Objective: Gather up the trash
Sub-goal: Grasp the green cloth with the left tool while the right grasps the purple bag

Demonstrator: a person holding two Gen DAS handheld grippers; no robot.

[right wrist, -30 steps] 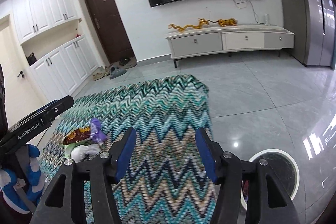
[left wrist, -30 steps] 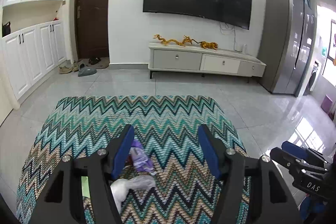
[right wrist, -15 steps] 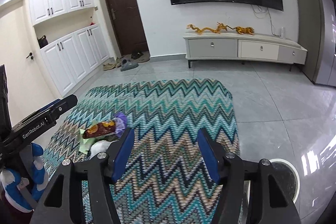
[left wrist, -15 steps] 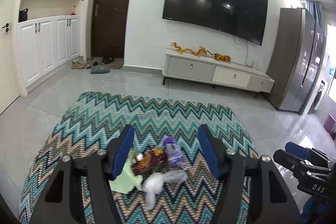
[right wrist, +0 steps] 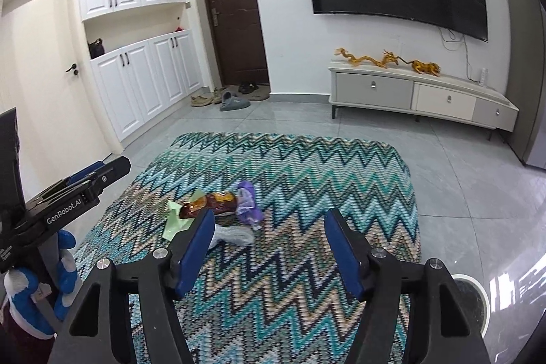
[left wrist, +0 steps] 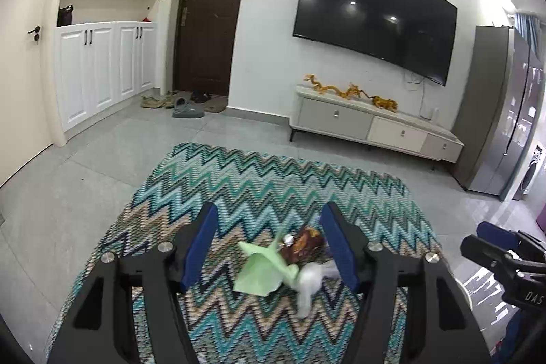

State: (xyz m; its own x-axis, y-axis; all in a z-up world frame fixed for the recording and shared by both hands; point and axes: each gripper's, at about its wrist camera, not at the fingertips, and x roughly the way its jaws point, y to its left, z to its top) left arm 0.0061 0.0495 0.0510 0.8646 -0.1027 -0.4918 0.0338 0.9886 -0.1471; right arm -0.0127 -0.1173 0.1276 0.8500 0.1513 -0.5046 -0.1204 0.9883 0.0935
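A small heap of trash lies on the zigzag rug point(left wrist: 273, 179). It holds a green paper point(left wrist: 261, 272), a brown snack wrapper point(left wrist: 302, 244), a crumpled white plastic piece point(left wrist: 309, 282) and a purple wrapper point(right wrist: 247, 200). My left gripper point(left wrist: 269, 208) hangs open above the heap, which shows between its blue fingers, closer to the right one. My right gripper point(right wrist: 269, 214) is to the right of the heap. Its jaws are opening and nothing is between them. Its left finger point(right wrist: 196, 248) covers part of the white piece.
A round white-rimmed bin point(right wrist: 472, 278) stands on the tiles by the rug's right edge. A low TV stand point(right wrist: 419, 94) lines the far wall. Shoes point(right wrist: 232, 99) lie by the dark door point(right wrist: 235, 16). White cabinets point(right wrist: 143, 84) run along the left, and a grey fridge point(left wrist: 505, 111) stands on the right.
Both views have swung left. The heap slid from beside the left gripper's left finger to between its fingers. In the right wrist view it came nearer the left finger. The right jaws widened slightly.
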